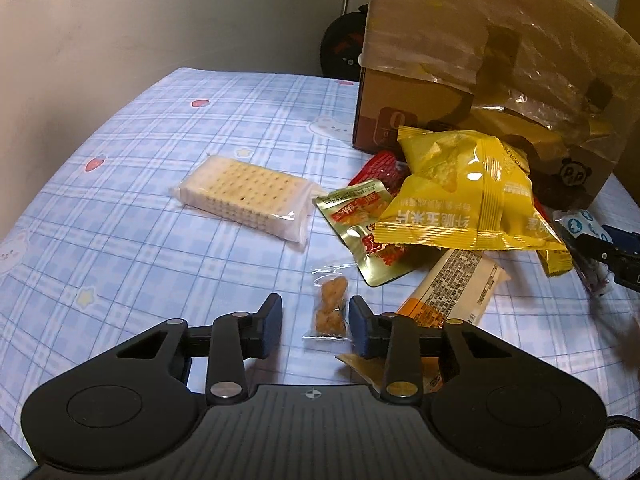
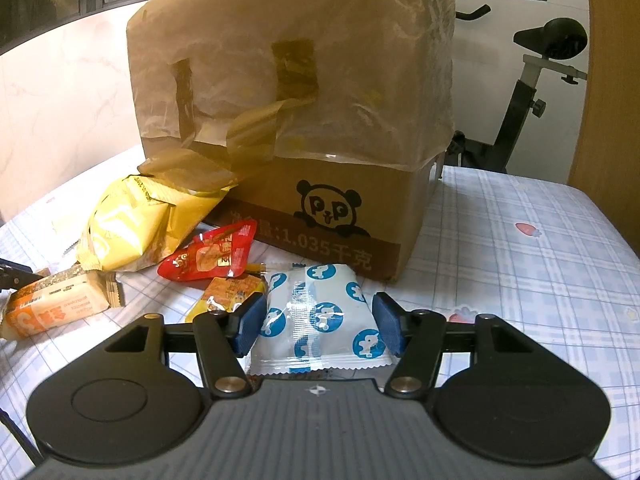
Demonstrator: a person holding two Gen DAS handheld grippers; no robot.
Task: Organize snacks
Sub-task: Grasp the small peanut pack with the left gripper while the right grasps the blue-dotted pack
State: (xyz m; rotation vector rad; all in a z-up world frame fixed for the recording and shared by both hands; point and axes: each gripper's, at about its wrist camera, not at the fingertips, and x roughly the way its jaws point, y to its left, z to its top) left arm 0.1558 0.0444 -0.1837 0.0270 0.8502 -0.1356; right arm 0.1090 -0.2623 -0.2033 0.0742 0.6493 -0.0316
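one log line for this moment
left claw: around nugget packet, open | right claw: gripping white-blue packet

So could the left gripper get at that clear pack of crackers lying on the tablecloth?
Probably yes. The cracker pack lies alone on the tablecloth, nothing on it; only the small clear snack packet sits between the left gripper pads.

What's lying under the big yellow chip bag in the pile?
Under the yellow chip bag, a gold-green sachet pokes out left, a red packet behind, and a cream-orange bar wrapper below. Whatever lies under the bag's middle is hidden.
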